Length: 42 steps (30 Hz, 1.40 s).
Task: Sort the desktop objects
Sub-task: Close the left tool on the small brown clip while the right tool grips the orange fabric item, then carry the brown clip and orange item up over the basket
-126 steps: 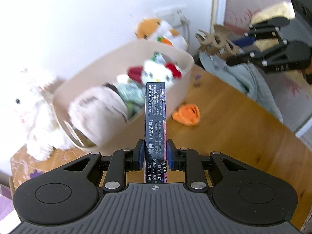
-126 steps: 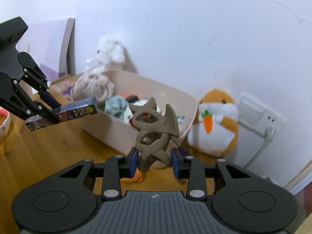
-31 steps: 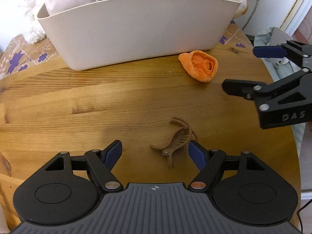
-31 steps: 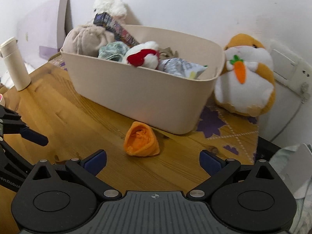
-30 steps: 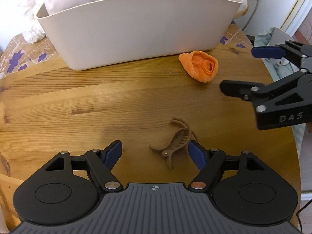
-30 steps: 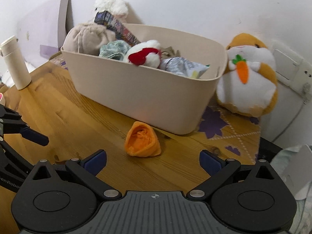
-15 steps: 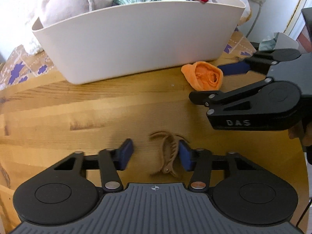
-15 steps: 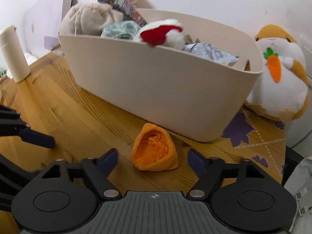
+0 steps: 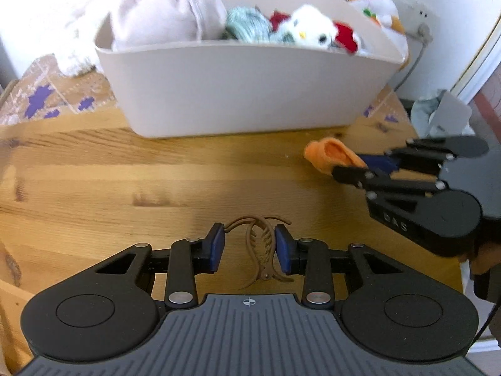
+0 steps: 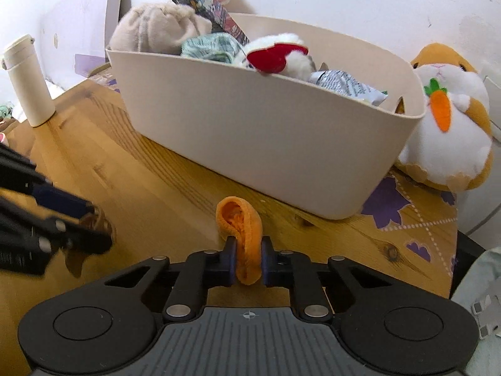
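Both loads face the cream bin (image 9: pixel 250 94), which stands ahead on the wooden table (image 9: pixel 94 188): the left gripper (image 9: pixel 250 247) apparently pinches a brown hair claw (image 9: pixel 260 247), while the right gripper (image 10: pixel 247 261) squeezes an orange fabric piece (image 10: pixel 242 235), nearer the wall.

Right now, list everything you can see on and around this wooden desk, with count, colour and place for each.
Beige plastic storage bin: one, at the back of the desk, filled with soft things.
Beige plush bundle: one, bin's left end.
Teal knitted item: one, mid-bin.
White and red plush toy: one, mid-bin.
Dark printed box: one, leaning in the bin.
Silver foil packet: one, bin's right end.
Orange and white hamster plush: one, right of the bin.
Cream bottle: one, far left of the desk.
Wooden desk: one, tan.
Brown hair claw clip: one, between the left gripper pads.
Orange fabric piece: one, pinched by the right gripper.
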Each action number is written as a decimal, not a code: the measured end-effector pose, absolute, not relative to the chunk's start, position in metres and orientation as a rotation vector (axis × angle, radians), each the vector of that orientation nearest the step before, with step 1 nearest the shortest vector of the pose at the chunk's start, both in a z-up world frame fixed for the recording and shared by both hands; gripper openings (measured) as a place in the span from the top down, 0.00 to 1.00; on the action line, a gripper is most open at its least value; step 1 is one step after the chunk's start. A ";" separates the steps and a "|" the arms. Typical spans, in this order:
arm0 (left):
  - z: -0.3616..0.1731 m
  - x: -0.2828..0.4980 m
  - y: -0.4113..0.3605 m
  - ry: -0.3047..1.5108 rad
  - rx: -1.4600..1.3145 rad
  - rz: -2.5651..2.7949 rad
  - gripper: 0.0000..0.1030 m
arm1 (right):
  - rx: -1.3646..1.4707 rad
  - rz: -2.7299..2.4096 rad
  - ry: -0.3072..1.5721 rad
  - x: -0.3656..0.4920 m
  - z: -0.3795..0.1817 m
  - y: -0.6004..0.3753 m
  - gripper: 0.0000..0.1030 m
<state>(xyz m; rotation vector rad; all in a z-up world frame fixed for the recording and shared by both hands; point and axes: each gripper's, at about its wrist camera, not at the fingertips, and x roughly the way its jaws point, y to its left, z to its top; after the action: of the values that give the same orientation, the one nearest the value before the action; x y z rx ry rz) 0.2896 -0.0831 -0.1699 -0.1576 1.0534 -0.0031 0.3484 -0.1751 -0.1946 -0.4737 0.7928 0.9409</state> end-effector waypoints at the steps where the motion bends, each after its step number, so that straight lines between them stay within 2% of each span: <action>1: -0.166 0.288 -0.081 1.045 -0.150 -0.002 0.66 | -0.470 0.940 0.786 0.346 -0.191 -0.179 0.86; 21: -0.107 0.270 -0.049 0.916 -0.153 0.009 0.66 | -0.329 0.825 0.623 0.314 -0.102 -0.237 0.86; 34: -0.036 0.316 -0.042 0.719 -0.145 -0.014 0.66 | -0.311 0.797 0.458 0.334 -0.045 -0.218 0.86; 42: -0.015 0.357 -0.046 0.660 -0.121 -0.004 0.66 | -0.295 0.769 0.376 0.362 -0.029 -0.192 0.86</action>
<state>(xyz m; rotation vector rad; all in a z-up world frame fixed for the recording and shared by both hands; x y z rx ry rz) 0.3567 -0.0465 -0.0148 -0.1215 0.6599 -0.0042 0.3620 -0.1921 -0.0285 -0.2950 0.3759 0.7691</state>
